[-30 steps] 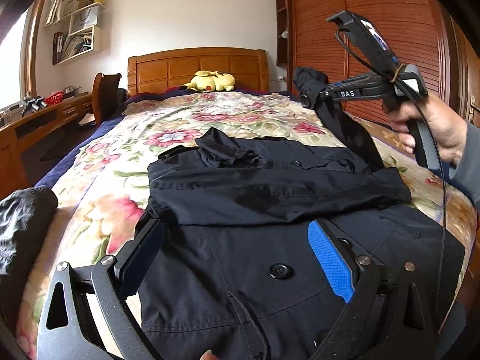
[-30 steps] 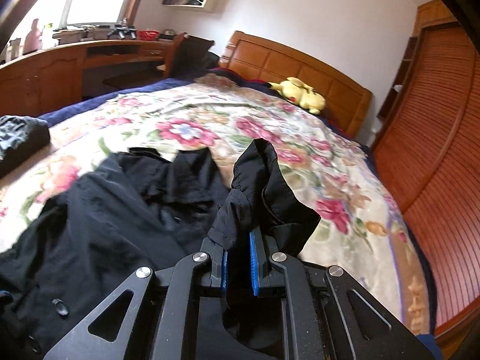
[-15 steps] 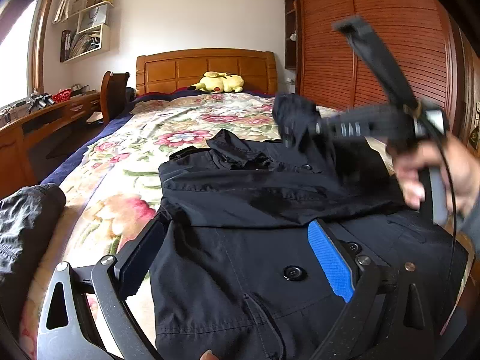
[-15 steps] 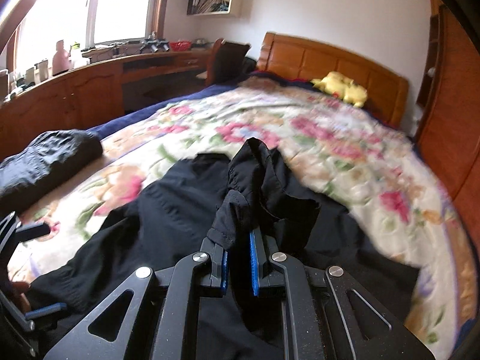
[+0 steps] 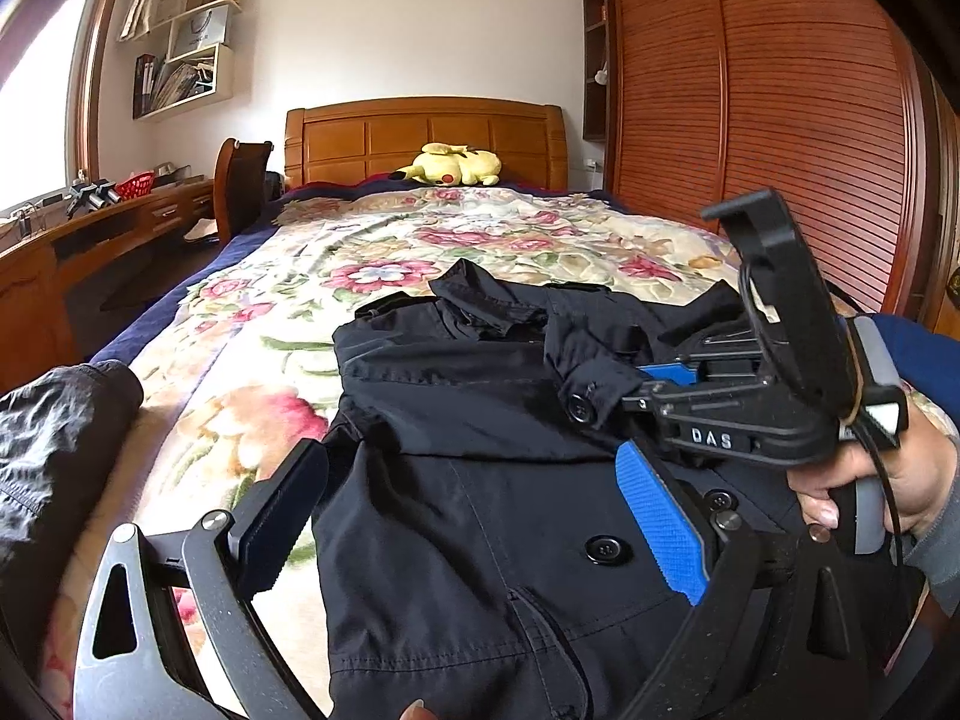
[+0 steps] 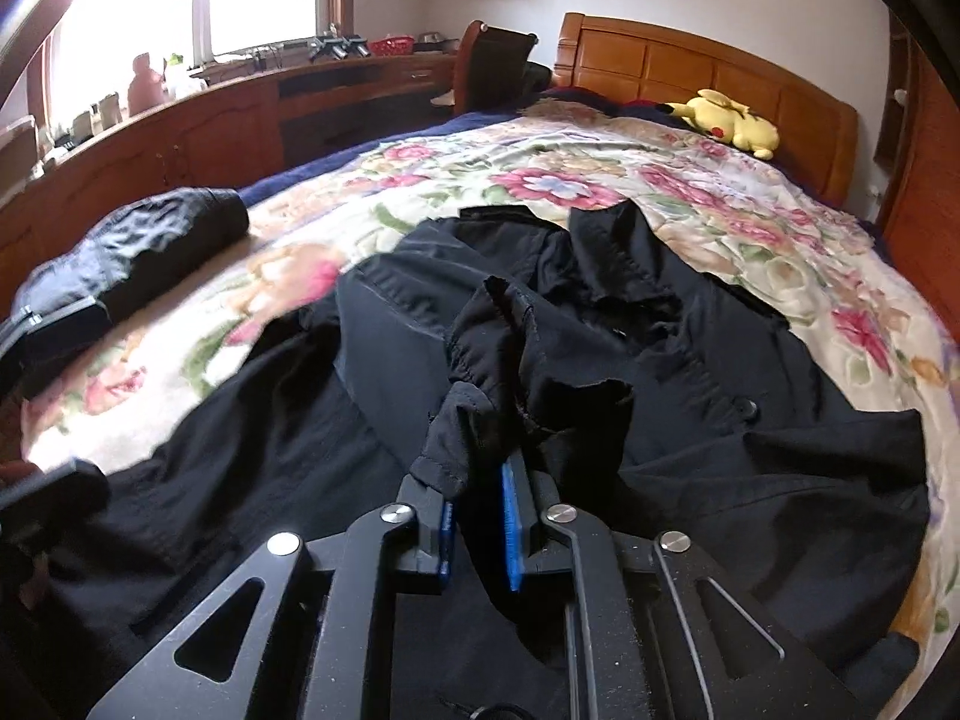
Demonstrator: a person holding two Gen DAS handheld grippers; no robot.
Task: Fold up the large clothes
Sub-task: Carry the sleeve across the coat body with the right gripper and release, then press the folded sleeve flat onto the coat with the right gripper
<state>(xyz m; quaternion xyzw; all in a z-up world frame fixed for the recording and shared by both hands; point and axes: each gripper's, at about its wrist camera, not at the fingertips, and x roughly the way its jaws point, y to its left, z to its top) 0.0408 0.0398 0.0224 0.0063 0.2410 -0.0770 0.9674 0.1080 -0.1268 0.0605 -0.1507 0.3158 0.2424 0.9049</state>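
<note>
A black buttoned coat (image 5: 480, 480) lies spread on the floral bedspread (image 5: 384, 252), one sleeve folded across its chest. My right gripper (image 6: 477, 516) is shut on the cuff of the other sleeve (image 6: 510, 372) and holds it low over the coat's chest; it shows from the side in the left wrist view (image 5: 636, 399). My left gripper (image 5: 474, 516) is open and empty, its jaws wide apart just above the coat's lower front. The coat also fills the right wrist view (image 6: 660, 390).
A dark folded garment (image 5: 54, 438) lies at the bed's left edge, also in the right wrist view (image 6: 138, 252). A yellow plush toy (image 5: 450, 165) sits by the wooden headboard (image 5: 420, 132). A desk (image 6: 240, 114) and chair run along the left, a slatted wardrobe (image 5: 780, 90) on the right.
My right gripper has swung the sleeve leftward and down from high over the bed's right side onto the coat's chest. My left gripper has stayed open over the coat's lower front.
</note>
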